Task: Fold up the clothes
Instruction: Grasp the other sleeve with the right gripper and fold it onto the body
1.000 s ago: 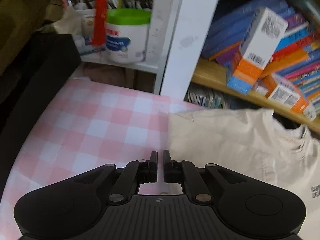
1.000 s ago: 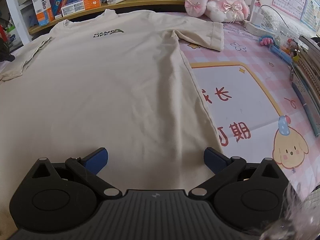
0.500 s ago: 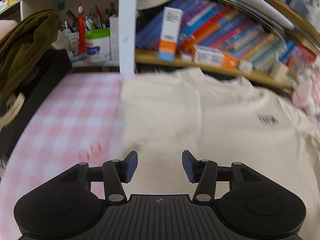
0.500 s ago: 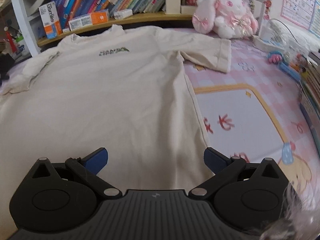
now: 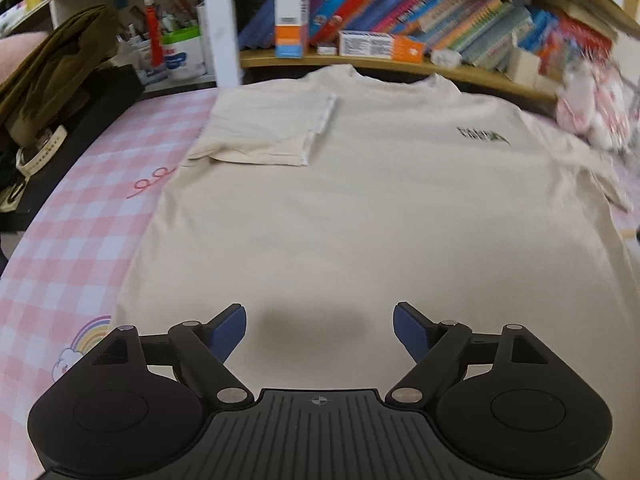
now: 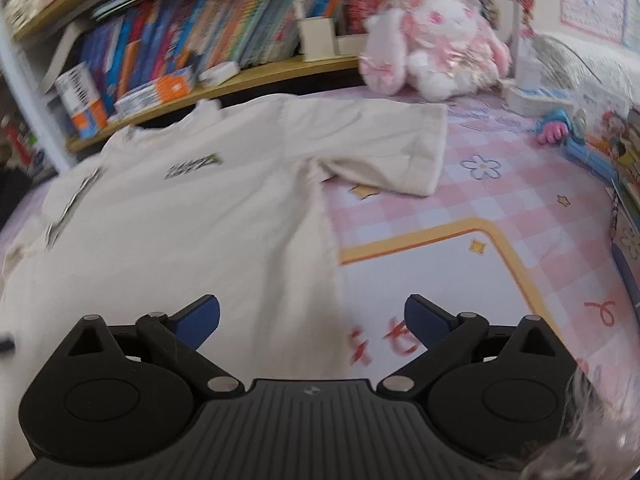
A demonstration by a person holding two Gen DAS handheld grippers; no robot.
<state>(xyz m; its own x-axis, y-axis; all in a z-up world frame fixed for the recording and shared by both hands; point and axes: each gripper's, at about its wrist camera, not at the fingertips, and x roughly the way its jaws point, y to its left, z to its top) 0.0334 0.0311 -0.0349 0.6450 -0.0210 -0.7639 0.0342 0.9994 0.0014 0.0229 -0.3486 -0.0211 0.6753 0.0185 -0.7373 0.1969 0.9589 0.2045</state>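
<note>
A cream T-shirt (image 5: 360,208) lies flat, chest print up, on a pink checked table cover (image 5: 68,248). Its left sleeve (image 5: 264,128) is folded inward over the chest. The other sleeve (image 6: 392,152) spreads out flat to the right. My left gripper (image 5: 319,330) hovers over the shirt's lower body, its jaws opening, nothing between them. My right gripper (image 6: 312,320) hangs above the shirt's right side seam (image 6: 330,264), jaws wide and closing slightly, holding nothing.
Shelves of books (image 5: 420,8) and small boxes (image 5: 291,16) run along the back edge. A pink plush rabbit (image 6: 436,36) sits at the back right. Dark clothing (image 5: 52,76) is piled on the left. Toys and books (image 6: 576,136) line the right side.
The left gripper has let go of the sleeve, which now lies folded on the chest, opened wide and swung right over the shirt's body. The right gripper shifted towards the right seam.
</note>
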